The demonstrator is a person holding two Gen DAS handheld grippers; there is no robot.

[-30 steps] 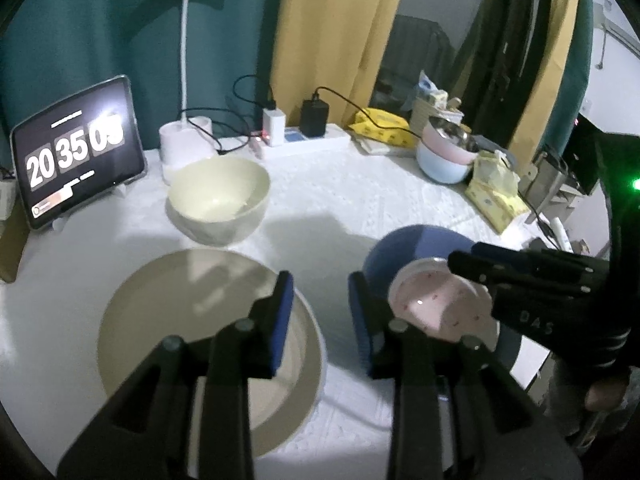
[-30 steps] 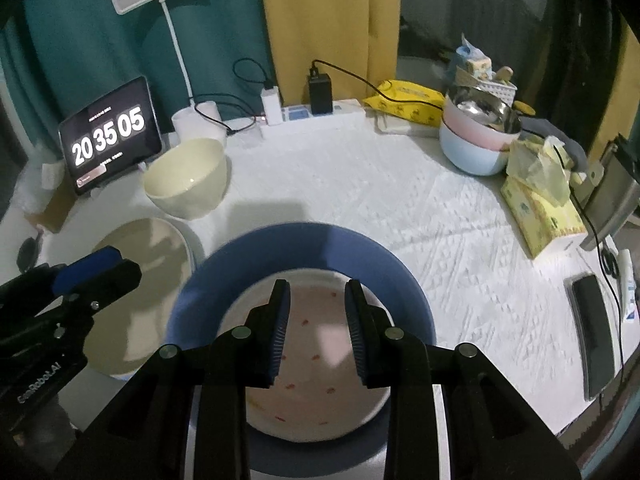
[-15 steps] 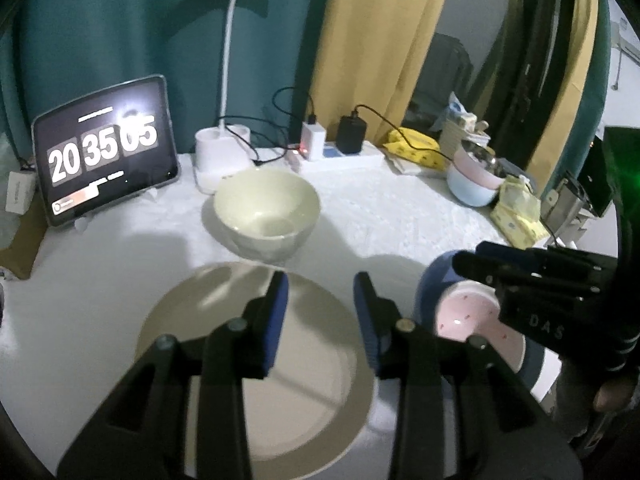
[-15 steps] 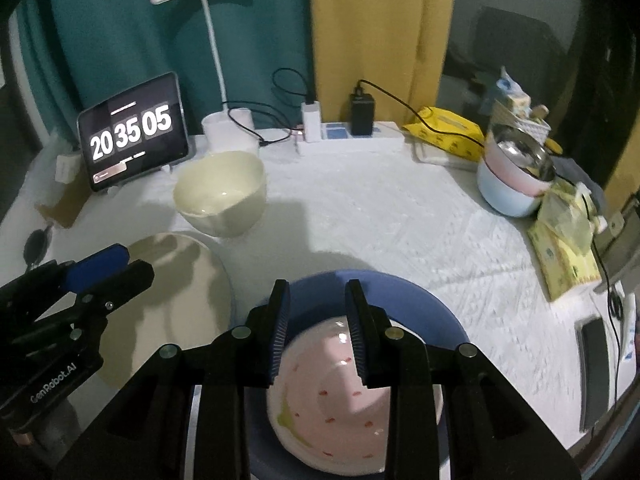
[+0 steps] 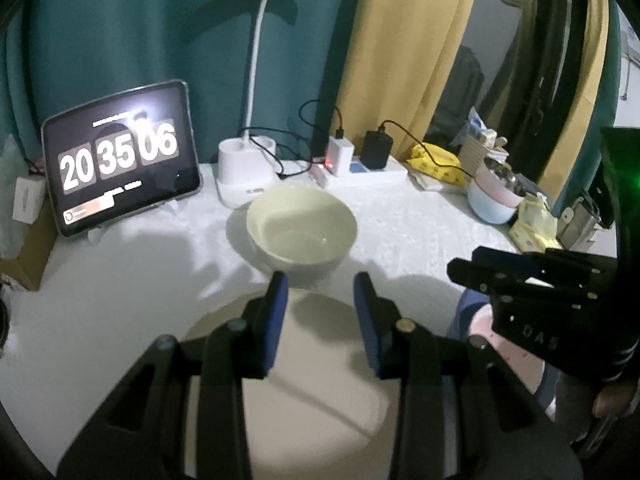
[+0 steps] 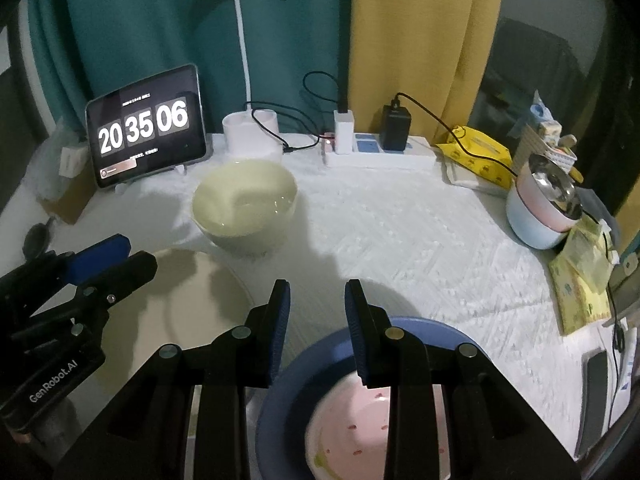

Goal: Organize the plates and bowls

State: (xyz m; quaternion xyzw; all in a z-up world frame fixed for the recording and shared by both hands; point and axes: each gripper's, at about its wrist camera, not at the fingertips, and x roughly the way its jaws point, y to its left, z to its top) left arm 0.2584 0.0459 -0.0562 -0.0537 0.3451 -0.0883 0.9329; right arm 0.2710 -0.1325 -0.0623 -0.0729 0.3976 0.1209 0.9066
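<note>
A cream bowl (image 5: 301,229) stands on the white tablecloth; it also shows in the right wrist view (image 6: 245,205). A large beige plate (image 5: 316,380) lies in front of it, under my left gripper (image 5: 320,292), which is open and empty above the plate's far edge. A pink bowl with red specks (image 6: 352,436) sits inside a blue plate (image 6: 444,332) at the table's front right. My right gripper (image 6: 317,296) is open and empty, raised above the blue plate's far rim. The beige plate shows in the right wrist view (image 6: 192,296) too.
A tablet clock (image 6: 146,126), a white desk lamp base (image 6: 251,132) and a power strip (image 6: 376,154) with cables line the back. Stacked bowls (image 6: 542,208), yellow packets (image 6: 582,280) and a dark remote (image 6: 596,392) are on the right.
Both grippers have lifted and drawn back from the dishes, tilting up. The cream bowl now lies ahead of the left gripper; the pink bowl has dropped low in the right view.
</note>
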